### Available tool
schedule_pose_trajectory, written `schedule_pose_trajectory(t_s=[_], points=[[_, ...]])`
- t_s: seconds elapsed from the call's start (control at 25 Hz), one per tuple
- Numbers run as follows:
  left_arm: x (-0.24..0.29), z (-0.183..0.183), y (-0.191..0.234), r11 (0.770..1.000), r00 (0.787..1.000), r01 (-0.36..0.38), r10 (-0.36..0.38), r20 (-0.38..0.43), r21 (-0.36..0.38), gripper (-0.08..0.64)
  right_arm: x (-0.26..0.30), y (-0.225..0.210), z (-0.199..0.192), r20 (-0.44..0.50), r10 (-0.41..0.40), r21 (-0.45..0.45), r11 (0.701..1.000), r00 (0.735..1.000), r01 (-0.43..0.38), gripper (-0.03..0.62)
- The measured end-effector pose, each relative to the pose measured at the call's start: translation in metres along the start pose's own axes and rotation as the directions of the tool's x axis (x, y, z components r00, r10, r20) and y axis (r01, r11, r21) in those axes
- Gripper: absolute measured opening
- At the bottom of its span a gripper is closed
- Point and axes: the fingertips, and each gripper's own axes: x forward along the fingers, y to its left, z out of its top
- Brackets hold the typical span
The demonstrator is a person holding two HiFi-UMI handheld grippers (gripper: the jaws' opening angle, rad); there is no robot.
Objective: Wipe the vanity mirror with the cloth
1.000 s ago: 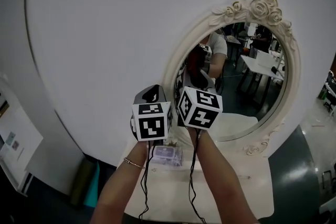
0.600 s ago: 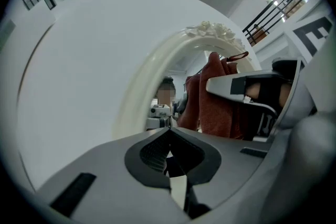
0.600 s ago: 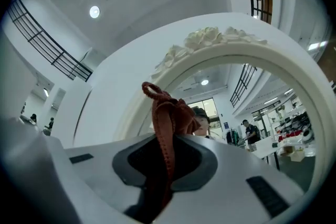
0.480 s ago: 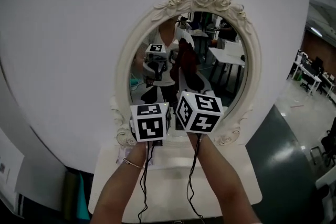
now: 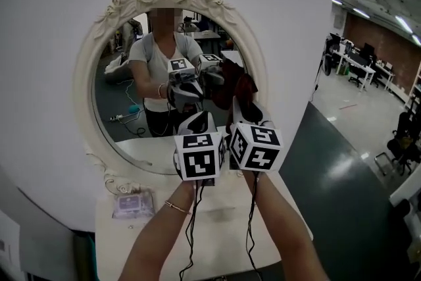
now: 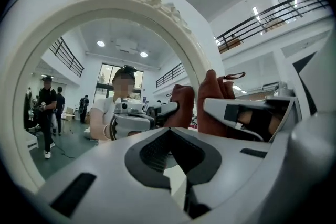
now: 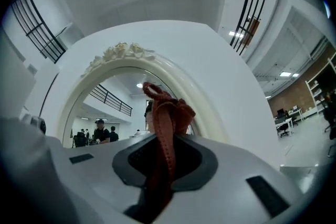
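While the oval vanity mirror (image 5: 125, 108) stands upright on the white worktop (image 5: 217, 220) against the wall, its long axis runs from 12 to 6 o'clock, its rose crest sits at 12 o'clock and its glass faces the person. In the head view both grippers are held side by side in front of the lower right part of the glass, at about 4 o'clock from the mirror's middle. The right gripper (image 7: 165, 160) has its jaws clamped on the dark red cloth (image 7: 164, 128), which rises out of them as a narrow strip, long axis toward 12 o'clock, and ends in a bunched knot with a small loop on top. From the head view the cloth (image 5: 240, 90) lies over the glass near the frame's 3 o'clock side; whether it touches the glass cannot be told. The left gripper (image 6: 173, 149) has its jaws together with nothing between them, pointing at the glass, the cloth just at its 2 o'clock. A small clear packet (image 5: 131, 204) lies on the worktop at 8 o'clock from the left gripper (image 5: 196, 122).
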Motion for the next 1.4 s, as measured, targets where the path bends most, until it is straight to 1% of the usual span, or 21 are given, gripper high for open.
schedule_pose_trajectory(t_s=[0.12, 0.24, 0.44, 0.56, 0.68, 0.84, 0.96, 1.2, 1.4], points=[[0.009, -0.003, -0.009, 1.000, 1.000, -0.008, 0.008, 0.001, 0.018, 0.005, 0.004, -0.015, -0.014, -0.019, -0.012, 0.015, 1.000, 1.000, 0.012, 0.064], [0.010, -0.013, -0.002, 0.999, 1.000, -0.026, 0.026, -0.017, 0.022, 0.005, 0.011, -0.017, -0.026, -0.025, -0.010, 0.022, 1.000, 1.000, 0.011, 0.064], [-0.002, -0.028, 0.040, 0.996, 0.995, -0.092, 0.092, -0.040, 0.013, 0.005, 0.016, -0.005, -0.027, 0.025, -0.045, 0.032, 0.998, 0.999, 0.044, 0.064], [-0.017, -0.035, 0.073, 0.990, 0.989, -0.141, 0.141, -0.051, -0.004, 0.005, 0.017, 0.014, -0.031, 0.040, -0.042, 0.050, 0.998, 0.998, 0.040, 0.064], [-0.036, -0.039, 0.100, 0.984, 0.982, -0.180, 0.178, -0.056, -0.018, 0.005, 0.019, 0.047, -0.038, 0.029, -0.004, 0.057, 0.998, 1.000, 0.002, 0.064], [-0.066, -0.041, 0.136, 0.973, 0.972, -0.230, 0.229, -0.050, -0.024, 0.005, 0.022, 0.109, -0.049, 0.000, 0.083, 0.055, 0.995, 0.997, -0.083, 0.064], [-0.092, -0.042, 0.171, 0.959, 0.959, -0.282, 0.281, -0.051, -0.028, 0.005, 0.026, 0.157, -0.058, -0.009, 0.136, 0.067, 0.989, 0.991, -0.136, 0.064], [-0.138, -0.047, 0.235, 0.930, 0.929, -0.366, 0.364, -0.061, -0.027, 0.005, 0.029, 0.235, -0.068, -0.008, 0.200, 0.085, 0.976, 0.980, -0.198, 0.064], [-0.162, -0.051, 0.271, 0.911, 0.911, -0.411, 0.408, -0.067, -0.041, 0.005, 0.030, 0.295, -0.070, 0.007, 0.264, 0.082, 0.961, 0.965, -0.264, 0.064]])
